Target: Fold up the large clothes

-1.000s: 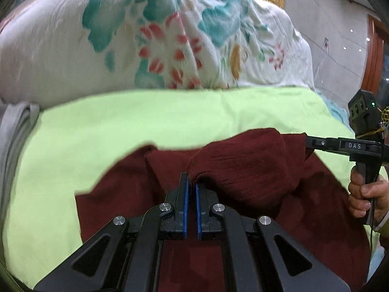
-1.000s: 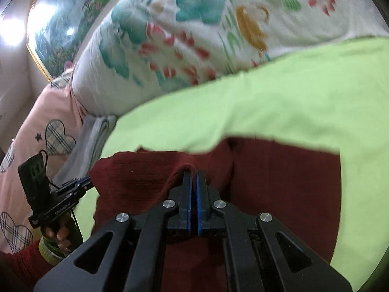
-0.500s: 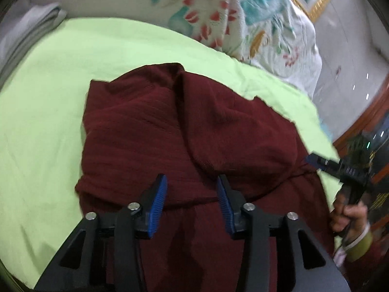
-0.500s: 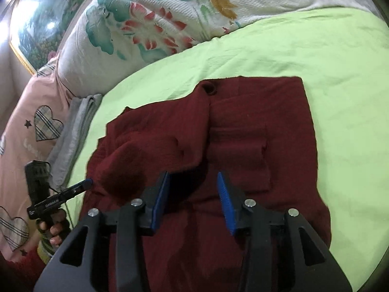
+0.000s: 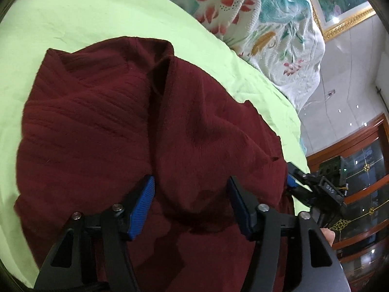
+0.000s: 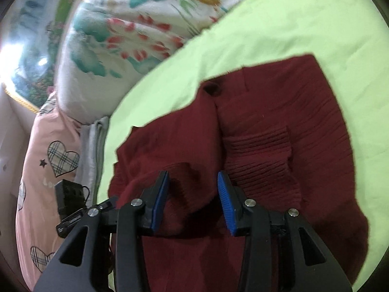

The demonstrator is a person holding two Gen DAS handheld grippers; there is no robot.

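A dark red knitted garment [image 5: 102, 131] lies partly folded on the light green bed sheet [image 5: 73, 14]; it also shows in the right wrist view [image 6: 279, 150]. My left gripper [image 5: 190, 204] is open and empty, just above a folded-over flap of the garment. My right gripper [image 6: 193, 200] is open and empty over the garment's near edge. The right gripper's body [image 5: 323, 187] shows at the garment's right edge in the left wrist view. The left gripper's body [image 6: 70, 209] shows at the left in the right wrist view.
A floral quilt [image 5: 255, 17] is heaped at the far side of the bed, also in the right wrist view [image 6: 136, 31]. A pink heart-print cover [image 6: 48, 155] and a grey folded cloth [image 6: 92, 146] lie at the left. A wooden cabinet [image 5: 359, 170] stands at the right.
Both grippers were shut on the garment a second ago, carrying its edge forward. They have let go, opened wide, and drawn back; the folded flap now rests on the garment.
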